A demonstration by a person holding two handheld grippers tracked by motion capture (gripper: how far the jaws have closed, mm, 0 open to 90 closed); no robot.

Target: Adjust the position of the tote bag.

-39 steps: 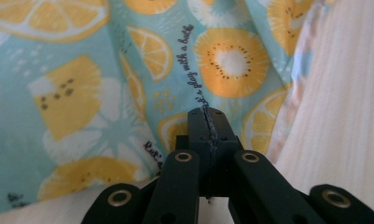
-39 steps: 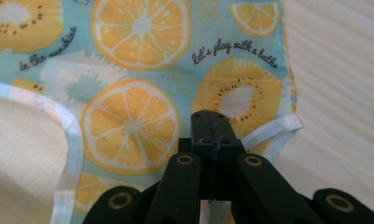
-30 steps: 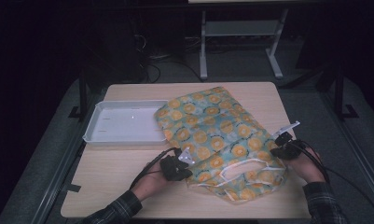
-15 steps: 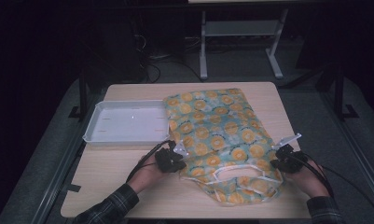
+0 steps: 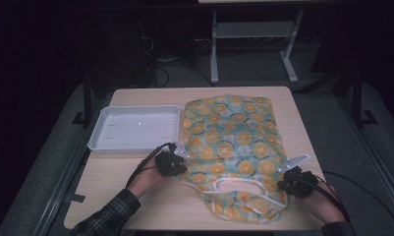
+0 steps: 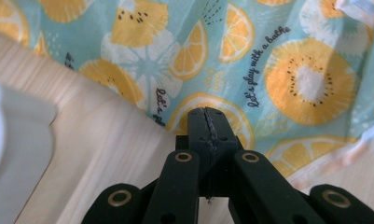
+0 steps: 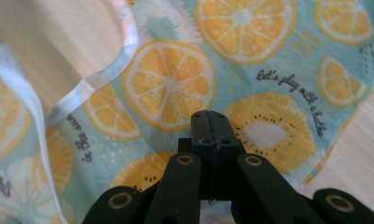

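Observation:
A turquoise cloth (image 5: 234,137) printed with orange and lemon slices lies spread flat on the wooden table (image 5: 111,196). Its white-trimmed neck opening and straps (image 5: 234,186) lie at the near end. My left gripper (image 5: 180,158) is at the cloth's left edge. In the left gripper view its jaws (image 6: 207,114) are pressed together on the cloth's border (image 6: 292,79). My right gripper (image 5: 285,178) is at the cloth's right edge, near the front. Its jaws (image 7: 209,116) are closed over the printed fabric (image 7: 175,84).
An empty white tray (image 5: 135,129) sits on the table just left of the cloth, and its corner (image 6: 7,140) lies close to my left gripper. A metal frame (image 5: 253,39) stands on the dark floor behind the table. Bare wood (image 7: 49,37) shows through the neck opening.
Both grippers have drawn back toward the near table edge. The cloth came with them, turning from a slanted lie to lying straight and flatter.

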